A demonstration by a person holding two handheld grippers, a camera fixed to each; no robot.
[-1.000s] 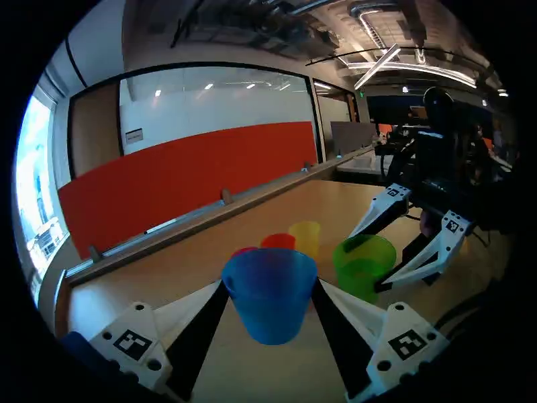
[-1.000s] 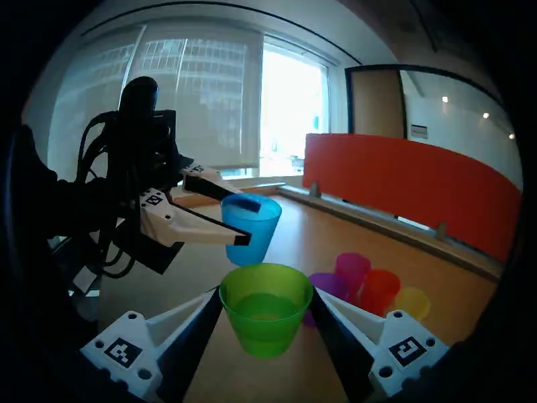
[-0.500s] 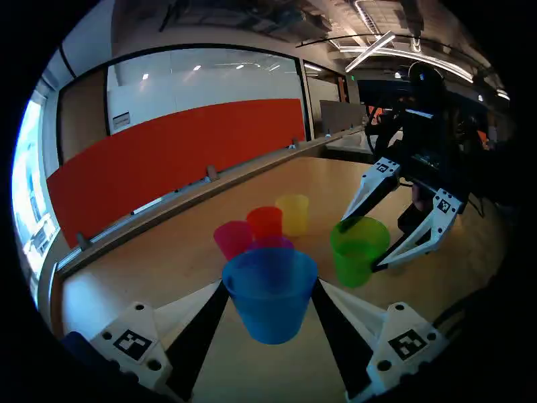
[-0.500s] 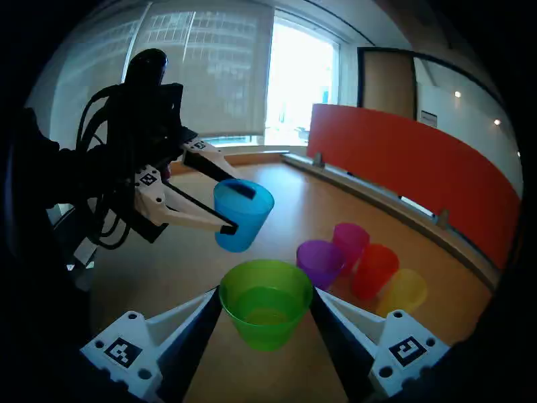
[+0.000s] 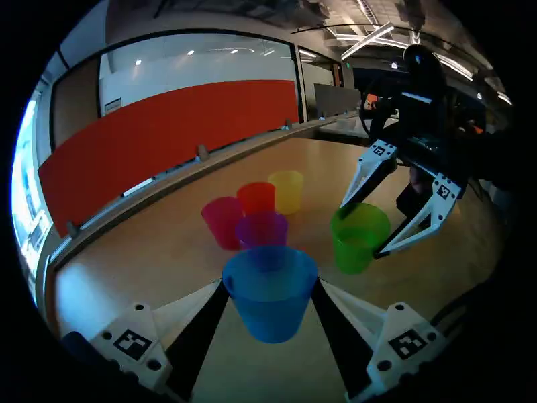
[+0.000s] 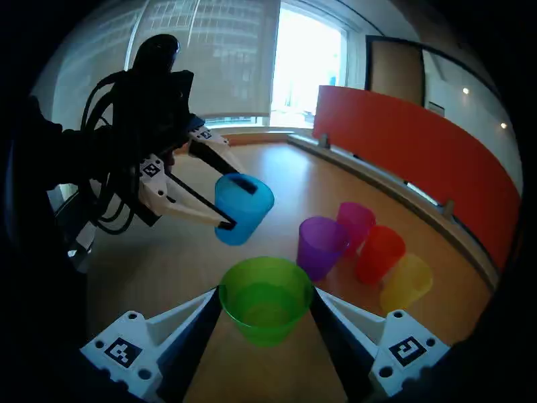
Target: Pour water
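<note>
In the left gripper view, the left gripper (image 5: 270, 287) pinches a translucent blue cup (image 5: 270, 312) by its sides and holds it upright. I cannot tell whether anything is in it. Beyond it on the wooden table (image 5: 148, 269), a pink cup (image 5: 221, 223), a purple cup (image 5: 262, 230), an orange cup (image 5: 256, 198) and a yellow cup (image 5: 286, 191) stand clustered together. To their right, the right gripper (image 5: 361, 234) clamps a green cup (image 5: 356, 250).

The right gripper view looks down into that green cup, where clear liquid fills the lower part. It also shows the blue cup from the side, slightly tilted, up and to the left. Square black-and-white markers (image 6: 122, 350) sit on the gripper fingers. A small wall sign (image 5: 113, 106) is too small to read. The right gripper view also takes in a bright window (image 6: 305, 67).
</note>
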